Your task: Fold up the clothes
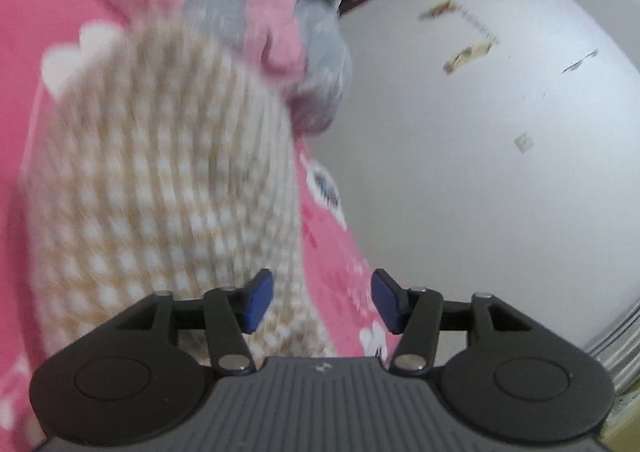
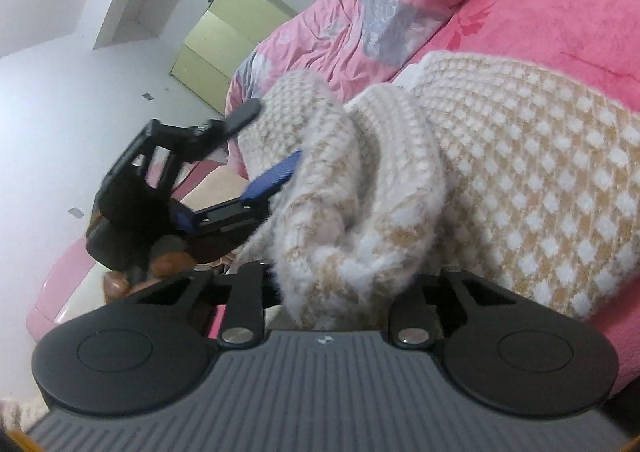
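Note:
A cream and beige checked knit sweater [image 2: 520,180] lies on the pink bedspread [image 2: 560,32]. A thick fold of the sweater [image 2: 340,252] is bunched up between my right gripper's [image 2: 328,292] fingers and hides both pads; the gripper is shut on it. In the left wrist view the sweater [image 1: 160,192] is blurred and fills the left side. My left gripper [image 1: 323,298] stands open over the sweater's edge with nothing between its blue pads [image 1: 260,300]. In the right wrist view the left gripper [image 2: 276,132] is at the sweater's far edge, held by a hand [image 2: 164,260].
A crumpled pink and grey quilt [image 2: 380,4] lies heaped on the bed beyond the sweater. A white wall [image 1: 480,172] and a yellow-green cupboard [image 2: 224,40] stand past the bed's edge. The quilt [image 1: 280,32] also shows above the sweater in the left wrist view.

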`<state>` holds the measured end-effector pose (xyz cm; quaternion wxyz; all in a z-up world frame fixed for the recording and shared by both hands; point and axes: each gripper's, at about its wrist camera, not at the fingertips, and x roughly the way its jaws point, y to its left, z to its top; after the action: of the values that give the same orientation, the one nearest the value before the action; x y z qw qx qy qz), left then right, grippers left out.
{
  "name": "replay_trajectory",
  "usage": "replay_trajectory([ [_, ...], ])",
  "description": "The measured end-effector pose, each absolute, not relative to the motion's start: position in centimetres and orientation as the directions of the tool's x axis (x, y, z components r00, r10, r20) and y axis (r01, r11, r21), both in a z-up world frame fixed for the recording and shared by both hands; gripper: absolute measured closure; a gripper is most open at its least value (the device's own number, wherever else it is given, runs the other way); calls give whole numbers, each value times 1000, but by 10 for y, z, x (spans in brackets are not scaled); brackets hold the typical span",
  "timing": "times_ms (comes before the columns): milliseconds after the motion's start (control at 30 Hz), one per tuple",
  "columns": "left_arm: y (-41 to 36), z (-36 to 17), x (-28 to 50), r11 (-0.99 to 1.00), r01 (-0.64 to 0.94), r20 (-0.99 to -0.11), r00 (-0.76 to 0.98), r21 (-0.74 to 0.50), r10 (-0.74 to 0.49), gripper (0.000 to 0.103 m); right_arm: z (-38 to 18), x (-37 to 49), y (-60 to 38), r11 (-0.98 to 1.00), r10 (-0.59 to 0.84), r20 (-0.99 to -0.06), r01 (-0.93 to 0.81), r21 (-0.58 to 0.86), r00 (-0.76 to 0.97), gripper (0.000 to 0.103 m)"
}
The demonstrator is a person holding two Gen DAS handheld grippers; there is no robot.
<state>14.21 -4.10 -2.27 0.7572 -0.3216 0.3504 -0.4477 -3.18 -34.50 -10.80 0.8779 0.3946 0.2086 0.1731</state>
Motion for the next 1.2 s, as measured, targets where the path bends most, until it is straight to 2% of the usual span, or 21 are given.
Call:
replay_trajectory([
  [133, -4, 6, 139, 456, 451, -168, 545, -767, -822, 43, -104, -34, -344, 672, 456, -231, -162, 722, 859, 85],
  [167, 0, 11, 141, 507, 427, -179, 606, -748, -775, 41, -101, -34, -342, 695, 450, -235, -173, 698, 862, 85],
  [233, 3, 23, 146, 665, 355, -264, 719, -657, -644, 40, -94, -33, -339, 735, 438, -238, -193, 650, 867, 86],
  [333, -49, 32, 154, 875, 319, -396, 797, -363, -455, 40, -84, -34, -340, 779, 422, -232, -219, 588, 877, 87],
  [433, -105, 27, 161, 941, 318, -435, 836, -113, -334, 39, -73, -37, -343, 815, 406, -220, -242, 527, 887, 88],
  [500, -141, 26, 153, 943, 332, -428, 850, -18, -307, 32, -69, -38, -346, 838, 388, -218, -244, 489, 896, 89],
  [567, -162, 28, 151, 935, 354, -421, 852, 25, -311, 29, -70, -41, -354, 849, 370, -215, -235, 474, 904, 89],
  [833, -229, 5, 156, 890, 434, -447, 830, 139, -335, 29, -91, -44, -392, 826, 330, -203, -178, 535, 922, 89],
  [1200, -271, -11, 154, 850, 454, -485, 825, 267, -288, 26, -115, -47, -409, 778, 340, -195, -158, 609, 920, 89],
])
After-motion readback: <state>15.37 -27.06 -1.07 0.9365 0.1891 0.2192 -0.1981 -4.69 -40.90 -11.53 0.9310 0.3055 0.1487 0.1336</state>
